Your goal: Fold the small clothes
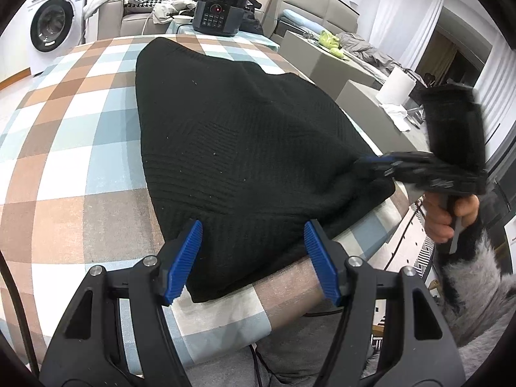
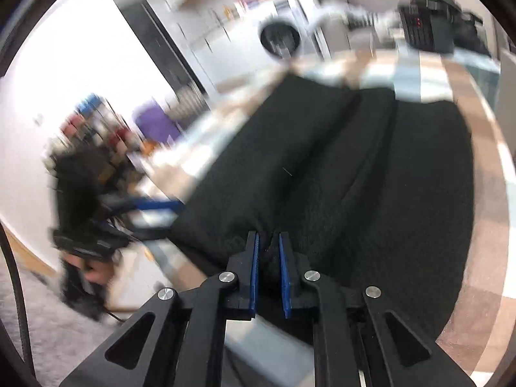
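A black knitted garment lies spread on the checked tablecloth. My left gripper stands open over the garment's near corner; its blue pads straddle the cloth without pressing it. In the left wrist view my right gripper is blurred at the garment's right corner, held by a hand in a fluffy sleeve. The right wrist view is blurred: the right gripper has its jaws nearly together, shut on a bunch of the black garment. The left gripper shows at the garment's left edge.
A dark pressure cooker stands at the table's far end. A washing machine is at the back left. Grey boxes and a paper towel roll sit to the right, past the table edge. A cluttered sofa lies behind.
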Available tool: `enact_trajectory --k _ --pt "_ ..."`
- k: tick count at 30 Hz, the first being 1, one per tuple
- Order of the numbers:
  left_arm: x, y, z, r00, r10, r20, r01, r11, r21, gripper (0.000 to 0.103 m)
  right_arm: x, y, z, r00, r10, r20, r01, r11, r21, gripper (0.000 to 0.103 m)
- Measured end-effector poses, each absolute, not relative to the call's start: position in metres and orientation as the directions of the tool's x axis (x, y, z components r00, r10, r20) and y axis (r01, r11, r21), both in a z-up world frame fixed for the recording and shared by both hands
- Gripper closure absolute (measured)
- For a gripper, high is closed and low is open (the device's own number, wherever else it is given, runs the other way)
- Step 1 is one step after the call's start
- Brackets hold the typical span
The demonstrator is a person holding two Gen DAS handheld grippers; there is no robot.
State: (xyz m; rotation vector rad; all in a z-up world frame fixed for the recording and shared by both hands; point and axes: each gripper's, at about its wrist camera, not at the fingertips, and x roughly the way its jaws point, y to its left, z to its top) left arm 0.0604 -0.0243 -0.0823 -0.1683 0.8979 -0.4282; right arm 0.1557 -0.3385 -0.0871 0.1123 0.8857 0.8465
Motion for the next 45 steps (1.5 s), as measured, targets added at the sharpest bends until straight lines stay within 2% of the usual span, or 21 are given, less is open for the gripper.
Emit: enact_trajectory --k 3,6,8,11,12,13,17,25,27,29,30,32,33,34,38,41,45 --pt "0.059 -0.024 -0.077 0.548 -0.449 -0.705 0.305 0.893 -0.332 0.040 0.145 -0.350 -0.084 0.346 0.746 -0.569 -0.578 0.647 0.497 0.092" --pt "0.061 -0.030 -0.076 0.536 -0.474 -0.699 0.333 0.879 -0.341 0.040 0.144 -0.345 -0.111 0.316 0.641 -0.700 -0.512 0.736 0.443 0.092" --pt "0.061 -0.034 -0.078 0.529 -0.476 -0.703 0.344 0.877 -0.335 0.040 0.147 -0.347 -0.128 0.282 0.607 -0.743 -0.467 0.763 0.447 0.091" --pt "0.064 -0.035 -0.083 0.517 -0.488 -0.704 0.340 0.871 -0.354 0.040 0.150 -0.350 -0.125 0.276 0.633 -0.723 -0.443 0.751 0.489 0.075" --pt "0.066 -0.035 -0.084 0.515 -0.490 -0.704 0.331 0.871 -0.363 0.040 0.152 -0.349 -0.121 0.281 0.651 -0.705 -0.447 0.739 0.504 0.066" --pt "0.068 -0.034 -0.085 0.515 -0.493 -0.701 0.322 0.869 -0.375 0.040 0.153 -0.346 -0.116 0.302 0.657 -0.690 -0.446 0.738 0.507 0.062" --pt "0.080 -0.033 -0.089 0.552 -0.485 -0.678 0.277 0.874 -0.400 0.040 0.178 -0.347 -0.112 0.365 0.679 -0.637 -0.382 0.733 0.563 0.062" --pt "0.070 -0.059 -0.104 0.519 -0.405 -0.753 0.381 0.898 -0.220 0.040 0.244 -0.323 -0.122 0.390 0.607 -0.693 -0.249 0.794 0.555 0.062" --pt "0.067 -0.056 -0.104 0.512 -0.418 -0.750 0.386 0.892 -0.234 0.040 0.262 -0.312 -0.133 0.372 0.587 -0.719 -0.191 0.806 0.560 0.062" --pt "0.066 -0.049 -0.102 0.505 -0.442 -0.742 0.376 0.886 -0.272 0.040 0.286 -0.312 -0.138 0.374 0.613 -0.696 -0.153 0.781 0.606 0.062" --pt "0.066 -0.045 -0.101 0.504 -0.449 -0.737 0.369 0.884 -0.286 0.040 0.293 -0.310 -0.138 0.381 0.610 -0.695 -0.145 0.782 0.606 0.063" --pt "0.067 -0.036 -0.098 0.511 -0.459 -0.727 0.349 0.883 -0.313 0.040 0.302 -0.304 -0.135 0.400 0.574 -0.715 -0.151 0.810 0.566 0.077" --pt "0.068 -0.031 -0.096 0.516 -0.459 -0.724 0.340 0.885 -0.319 0.040 0.304 -0.300 -0.133 0.415 0.562 -0.716 -0.167 0.820 0.547 0.090" --pt "0.069 -0.026 -0.095 0.521 -0.457 -0.721 0.330 0.887 -0.324 0.040 0.298 -0.298 -0.131 0.434 0.551 -0.713 -0.189 0.829 0.526 0.096" --pt "0.072 -0.007 -0.086 0.548 -0.465 -0.695 0.290 0.886 -0.363 0.040 0.289 -0.294 -0.097 0.542 0.501 -0.675 -0.264 0.864 0.429 0.100" --pt "0.073 0.006 -0.079 0.563 -0.500 -0.658 0.284 0.865 -0.414 0.040 0.280 -0.304 -0.078 0.640 0.335 -0.691 -0.194 0.941 0.277 0.103" --pt "0.079 0.014 -0.079 0.562 -0.519 -0.644 0.274 0.852 -0.447 0.040 0.296 -0.313 -0.099 0.546 0.402 -0.736 -0.180 0.913 0.365 0.103"
